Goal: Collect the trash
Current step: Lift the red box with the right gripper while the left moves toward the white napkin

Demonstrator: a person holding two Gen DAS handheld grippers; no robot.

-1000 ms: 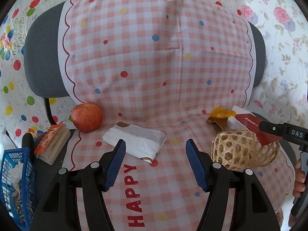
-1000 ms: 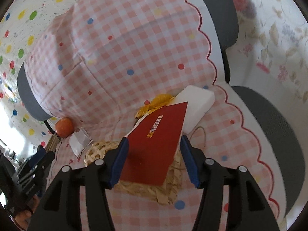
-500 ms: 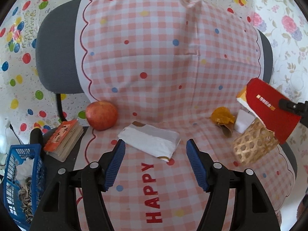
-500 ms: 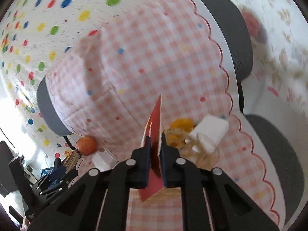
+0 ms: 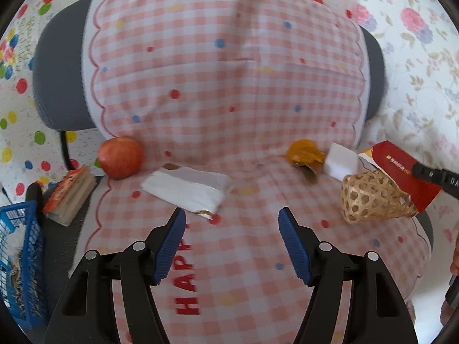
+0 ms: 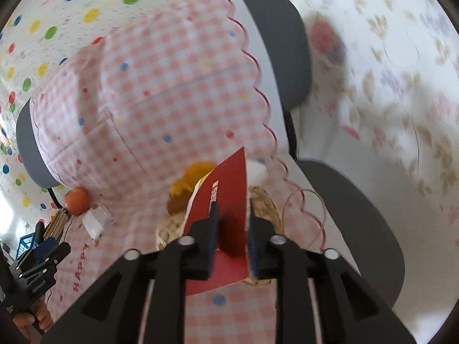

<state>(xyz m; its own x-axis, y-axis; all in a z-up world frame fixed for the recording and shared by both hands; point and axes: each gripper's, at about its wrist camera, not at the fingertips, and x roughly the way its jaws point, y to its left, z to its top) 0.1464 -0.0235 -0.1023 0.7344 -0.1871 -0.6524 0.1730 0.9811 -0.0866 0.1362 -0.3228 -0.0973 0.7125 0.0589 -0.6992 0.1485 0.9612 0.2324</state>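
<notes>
Right hand-held gripper (image 6: 231, 230) has its jaws opening with the red box (image 6: 222, 215) between them; the pads stand close on each flat face, and contact cannot be confirmed. The box hangs tilted over the basket (image 5: 373, 197), its lower corner at the basket mouth. In the left view, the box sits at 3 o'clock, the basket just below it.

Left hand-held gripper (image 5: 231, 243) is wide open and empty, pointing at the tissue pack (image 5: 186, 190) at 12 o'clock from its fingertips.

Risks from this state:

1. Box misses the basket. Cause: the basket lies tipped, mouth toward 3 o'clock, and only one corner of the box is over it. A release here may let the box slide off the rim onto the cloth (image 5: 229, 86) or off the chair (image 5: 60, 80) edge.
2. Basket rolls. Cause: it is light and rounded, resting on a soft seat; a push from the box may shift it toward the seat edge.
3. Neighbours knocked. Cause: the white block (image 5: 341, 162) and orange peel (image 5: 304, 154) lie just beside the basket at 11 o'clock from it.
4. Wrong pick. Cause: the apple (image 5: 120, 162) and book (image 5: 71, 195) at 9 o'clock are probably not trash.
</notes>
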